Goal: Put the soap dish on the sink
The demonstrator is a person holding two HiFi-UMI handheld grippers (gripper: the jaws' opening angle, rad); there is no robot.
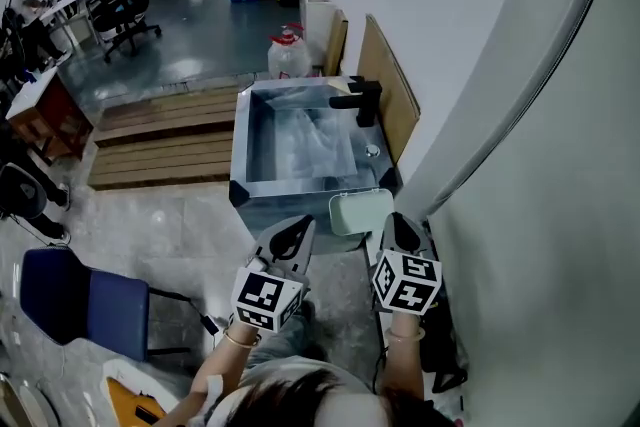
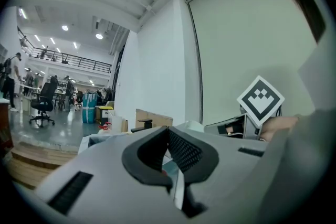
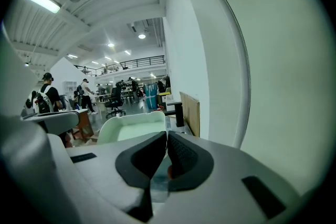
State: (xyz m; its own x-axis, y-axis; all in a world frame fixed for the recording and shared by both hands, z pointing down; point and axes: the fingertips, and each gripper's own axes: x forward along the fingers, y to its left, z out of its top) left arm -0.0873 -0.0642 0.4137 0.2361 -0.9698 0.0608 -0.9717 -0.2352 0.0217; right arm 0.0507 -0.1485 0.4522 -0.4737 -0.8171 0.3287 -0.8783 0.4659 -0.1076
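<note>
Pinching the soap dish by its right rim with the right gripper, at the sink's near right corner. Holding the left gripper pressed together, empty, just left of it.

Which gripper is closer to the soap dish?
Right. The right gripper is at the near right corner of the soap dish; the left gripper sits apart, off its left side.

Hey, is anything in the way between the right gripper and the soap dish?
Nothing visible. The soap dish sits just ahead of the right gripper, whose jaws are shut, at the near right corner of the sink; no object lies between them.
</note>
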